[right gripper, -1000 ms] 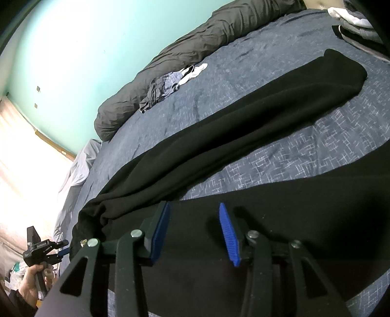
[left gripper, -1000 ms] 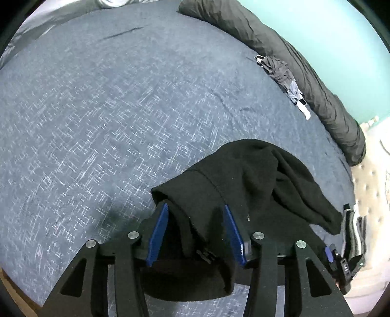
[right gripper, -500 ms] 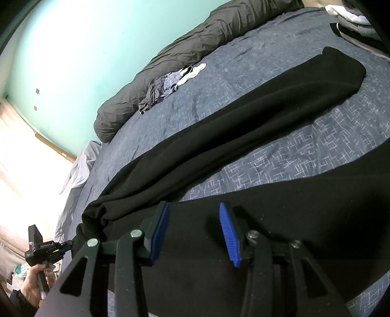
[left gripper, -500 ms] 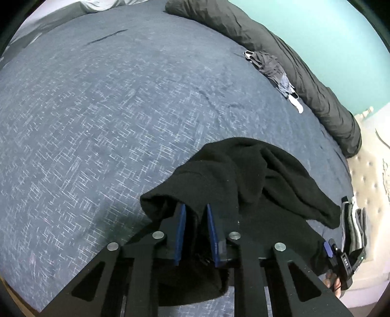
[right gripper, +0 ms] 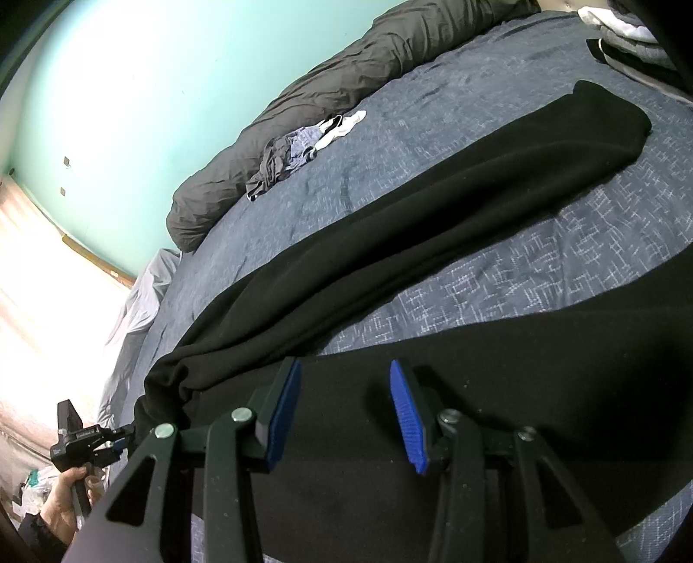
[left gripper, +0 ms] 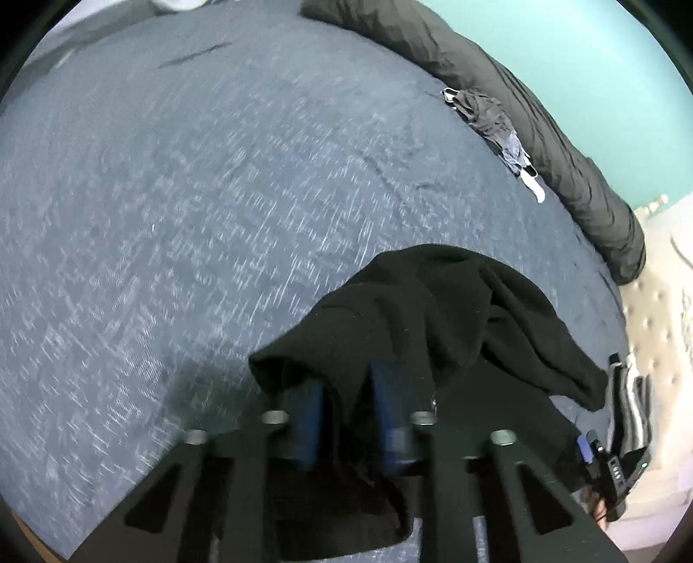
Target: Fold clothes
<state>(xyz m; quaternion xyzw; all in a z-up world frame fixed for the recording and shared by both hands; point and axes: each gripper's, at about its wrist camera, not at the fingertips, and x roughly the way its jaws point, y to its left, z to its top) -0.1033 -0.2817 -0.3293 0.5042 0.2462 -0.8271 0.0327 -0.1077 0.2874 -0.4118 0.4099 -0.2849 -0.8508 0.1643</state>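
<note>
A black garment (left gripper: 433, 312) lies bunched on the blue patterned bed cover (left gripper: 216, 195). My left gripper (left gripper: 346, 381) is closing its jaws on a raised fold at the garment's near edge, and the blue pads pinch the fabric. In the right wrist view the same garment (right gripper: 433, 225) stretches as a long sleeve or leg across the bed. My right gripper (right gripper: 344, 372) hovers open over its flat near part, with nothing pinched between the pads. The left gripper (right gripper: 117, 437) shows at the garment's far left end, held by a hand (right gripper: 65, 506).
A rolled grey duvet (left gripper: 541, 121) runs along the bed's far side under the teal wall. A small heap of underwear and a white sock (right gripper: 303, 143) lies beside it. Folded clothes (right gripper: 628, 39) are stacked at the far right corner. Striped fabric (left gripper: 628, 402) sits near the tufted headboard.
The left gripper's jaws have come together on the black fold, which now stands lifted off the cover. The right gripper has stayed put and open.
</note>
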